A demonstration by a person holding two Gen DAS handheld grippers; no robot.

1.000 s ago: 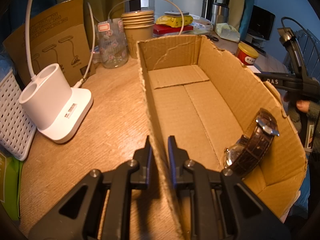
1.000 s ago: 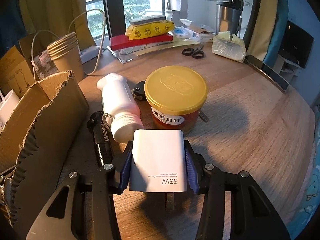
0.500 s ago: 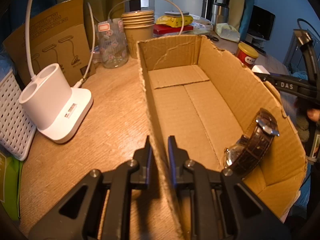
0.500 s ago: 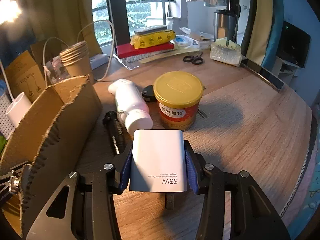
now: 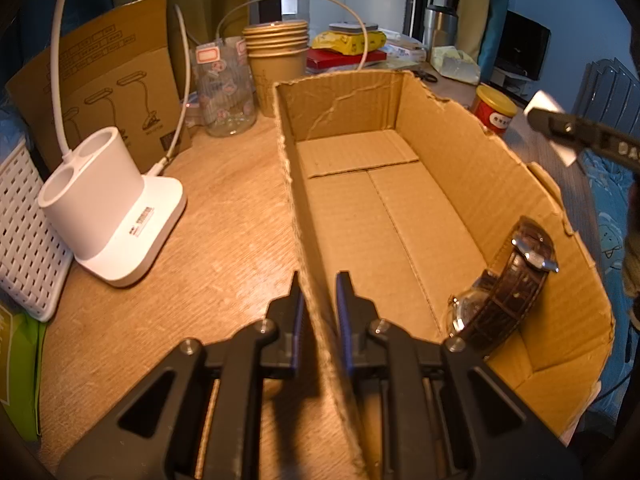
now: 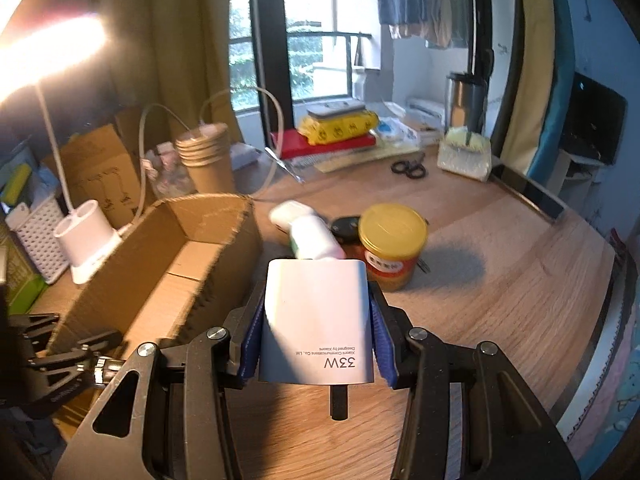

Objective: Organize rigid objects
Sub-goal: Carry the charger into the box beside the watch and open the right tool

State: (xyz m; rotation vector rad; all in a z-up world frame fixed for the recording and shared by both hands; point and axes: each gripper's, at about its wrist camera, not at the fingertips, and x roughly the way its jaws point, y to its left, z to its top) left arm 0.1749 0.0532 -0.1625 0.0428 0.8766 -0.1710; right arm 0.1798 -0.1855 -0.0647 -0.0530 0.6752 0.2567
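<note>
**A:** Holding what at the moment?

**B:** Clamping a white charger [image 6: 316, 320] between the blue pads of the right gripper [image 6: 318, 314], with jaws partway apart and pressing on both its sides. Hanging in the air above the table [image 6: 500, 272], just right of the cardboard box [image 6: 224, 240].

**A:** And doing what with the left gripper [image 5: 320, 312]?

**B:** Pinching the box's left wall at its near end, with jaws nearly together on the cardboard. Probably steadying it.

**A:** Risking what from here?

**B:** Clipping the ragged right wall while crossing over, given that wall's height. Shoving the box askew that way, or jarring the charger loose. Gripping smooth plastic faces too, so possibly slipping after any bump. Also possibly dropping it onto the brown-strapped watch [image 5: 508, 288], leaning against the right wall at the near end, and perhaps marking its glass.

**A:** Aiming where, then?

**B:** Preferably heading for the bare floor toward the middle or far end of the box.

**A:** Crowding the way with anything else?

**B:** Waiting right of the box: a white bottle [image 6: 312, 236] lying on its side, a yellow-lidded jar [image 6: 390, 248] just beside it, and something dark [image 6: 344, 226] behind, too blurred for naming. Standing well clear on the left: a white lamp base [image 5: 108, 208], a glass jar [image 5: 226, 92] and stacked paper cups [image 5: 276, 60]. Lying far off: scissors [image 6: 408, 168].
</note>
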